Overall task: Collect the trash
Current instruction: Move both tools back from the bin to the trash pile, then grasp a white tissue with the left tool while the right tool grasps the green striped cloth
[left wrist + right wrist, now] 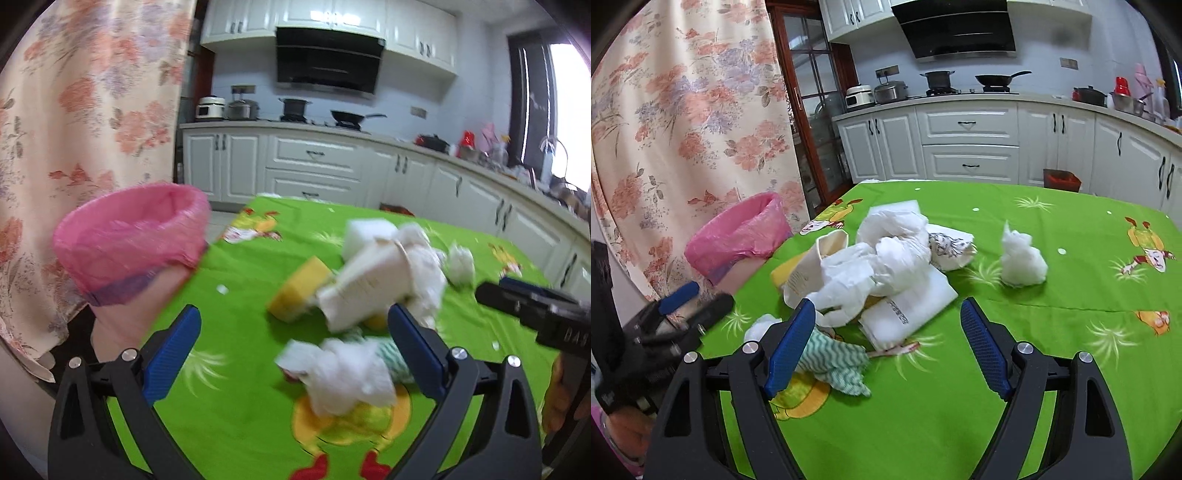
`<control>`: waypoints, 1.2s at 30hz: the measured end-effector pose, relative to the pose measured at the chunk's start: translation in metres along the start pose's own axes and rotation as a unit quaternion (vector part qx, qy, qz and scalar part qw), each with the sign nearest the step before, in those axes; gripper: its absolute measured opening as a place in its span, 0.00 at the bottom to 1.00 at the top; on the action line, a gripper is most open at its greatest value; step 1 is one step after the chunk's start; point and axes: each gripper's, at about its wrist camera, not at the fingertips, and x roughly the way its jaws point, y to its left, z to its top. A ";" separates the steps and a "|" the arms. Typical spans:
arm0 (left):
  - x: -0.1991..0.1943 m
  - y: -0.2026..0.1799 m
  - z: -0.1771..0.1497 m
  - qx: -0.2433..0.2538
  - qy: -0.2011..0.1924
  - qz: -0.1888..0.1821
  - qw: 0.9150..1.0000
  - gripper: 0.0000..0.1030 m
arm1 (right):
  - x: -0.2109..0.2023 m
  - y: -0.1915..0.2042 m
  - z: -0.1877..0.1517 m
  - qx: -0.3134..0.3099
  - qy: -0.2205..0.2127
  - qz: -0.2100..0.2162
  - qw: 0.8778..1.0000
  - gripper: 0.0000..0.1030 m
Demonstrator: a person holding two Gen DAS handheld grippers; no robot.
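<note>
A bin lined with a pink bag [129, 236] stands at the table's left edge; it also shows in the right wrist view [738, 232]. A pile of trash lies on the green tablecloth [1071, 332]: a white carton [369, 284], crumpled white plastic bags [886, 258], a yellow sponge [299, 291], crumpled tissue [340, 373], a green-striped cloth [834, 362] and a separate tissue ball [1021, 260]. My left gripper [295, 332] is open above the near tissue. My right gripper [888, 325] is open and empty just before the pile.
A floral curtain [683, 110] hangs left of the bin. White kitchen cabinets [967, 147] with pots on the counter run along the back and right. A red bin [1062, 179] stands on the floor beyond the table.
</note>
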 end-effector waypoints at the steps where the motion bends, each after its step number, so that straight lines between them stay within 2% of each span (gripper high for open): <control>1: 0.003 -0.004 -0.004 0.003 0.007 -0.002 1.000 0.95 | -0.001 -0.001 -0.002 -0.001 0.000 0.000 1.000 0.74; 6: 0.016 -0.010 -0.017 -0.006 0.042 -0.019 0.999 0.94 | -0.005 -0.008 -0.009 0.006 0.003 -0.002 1.000 0.74; 10: 0.022 -0.012 -0.019 -0.005 0.052 -0.024 0.998 0.94 | -0.006 -0.015 -0.015 0.016 0.006 -0.004 1.000 0.74; 13: 0.028 -0.015 -0.023 -0.002 0.064 -0.028 0.998 0.87 | -0.003 -0.015 -0.019 0.015 0.011 -0.004 1.000 0.74; 16: 0.031 -0.019 -0.025 0.004 0.072 -0.031 0.997 0.75 | 0.004 -0.010 -0.023 0.008 0.025 -0.002 1.000 0.74; 19: 0.034 -0.020 -0.028 0.012 0.080 -0.038 0.996 0.55 | 0.009 -0.005 -0.027 0.000 0.035 0.002 0.999 0.74; 21: 0.035 -0.020 -0.030 0.016 0.082 -0.040 0.996 0.34 | 0.014 0.000 -0.029 -0.005 0.044 0.006 0.999 0.74; 23: 0.034 -0.017 -0.030 0.017 0.081 -0.047 0.995 0.28 | 0.019 0.006 -0.032 -0.010 0.052 0.010 0.999 0.74; 27: 0.027 -0.007 -0.025 0.014 0.064 -0.056 0.996 0.26 | 0.028 0.018 -0.033 -0.023 0.062 0.019 0.998 0.74; 36: 0.021 0.008 -0.024 0.020 0.047 -0.041 0.998 0.26 | 0.058 0.045 -0.031 -0.046 0.092 0.030 0.994 0.74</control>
